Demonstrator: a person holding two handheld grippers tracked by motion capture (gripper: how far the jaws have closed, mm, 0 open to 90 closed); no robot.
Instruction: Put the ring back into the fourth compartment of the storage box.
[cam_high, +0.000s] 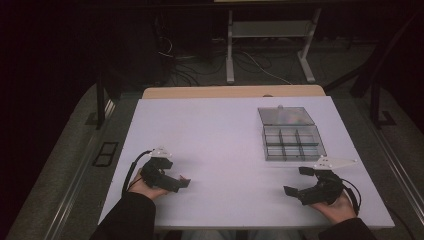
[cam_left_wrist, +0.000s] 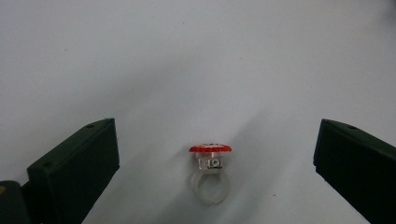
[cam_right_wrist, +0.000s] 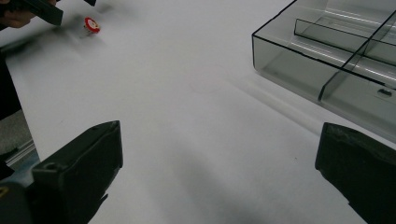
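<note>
Left gripper view: our left gripper (cam_left_wrist: 215, 186) gapes around the ring (cam_left_wrist: 211, 175), untouched. We should centre, then pinch its band. Right gripper (cam_right_wrist: 219, 186) gapes, empty.

Both forearms wear dark, almost black long sleeves (cam_high: 131, 216), and each hand carries a black two-jaw gripper. The left gripper (cam_high: 183, 182) and right gripper (cam_high: 296, 181) each bear a pale grey three-cornered plate (cam_high: 334, 162) on top and trail a black cable (cam_high: 131, 172). Seen close, the jaws are thick, matt black, blocky wedges with small round screw holes (cam_left_wrist: 89, 126) near their upper edges.
</note>
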